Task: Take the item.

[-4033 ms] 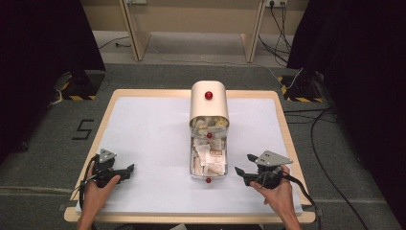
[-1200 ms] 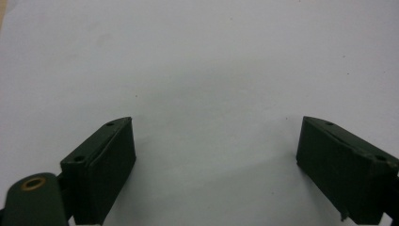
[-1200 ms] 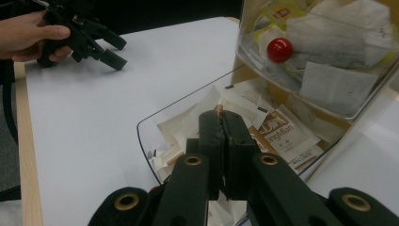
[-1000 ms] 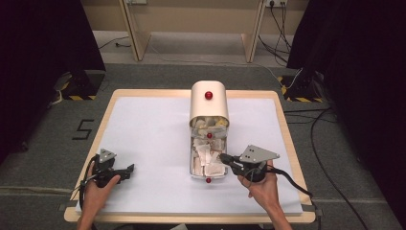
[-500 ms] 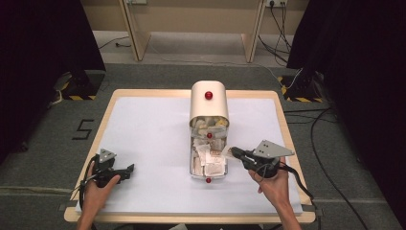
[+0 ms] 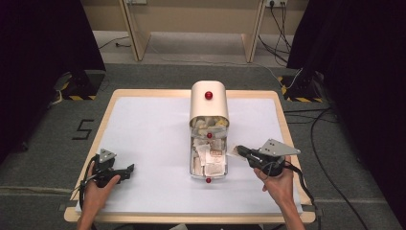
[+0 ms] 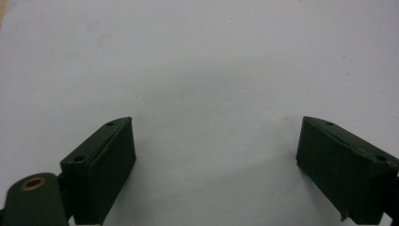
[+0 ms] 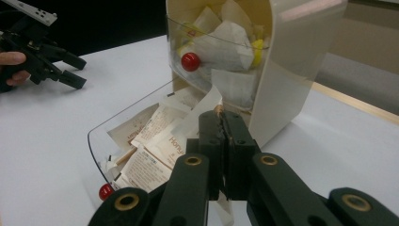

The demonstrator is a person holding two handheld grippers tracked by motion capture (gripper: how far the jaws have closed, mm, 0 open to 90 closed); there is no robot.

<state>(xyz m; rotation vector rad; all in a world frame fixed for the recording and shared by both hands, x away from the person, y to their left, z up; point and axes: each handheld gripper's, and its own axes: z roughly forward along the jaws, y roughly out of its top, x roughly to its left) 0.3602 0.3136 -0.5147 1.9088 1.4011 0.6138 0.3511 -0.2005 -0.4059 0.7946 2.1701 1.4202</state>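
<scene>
Item: paper sachet [image 8: 217, 111], which we see clamped in the right claw [image 6: 239, 150], just right of the sachet dispenser [image 6: 209, 103].

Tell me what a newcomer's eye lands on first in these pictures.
The cream dispenser box with red knobs stands mid-table, its clear drawer pulled toward the person and heaped with paper sachets. Just right of the drawer, the right gripper is shut on a sachet, holding it beside the drawer's rim. The left gripper rests open on the white table at the near left.
</scene>
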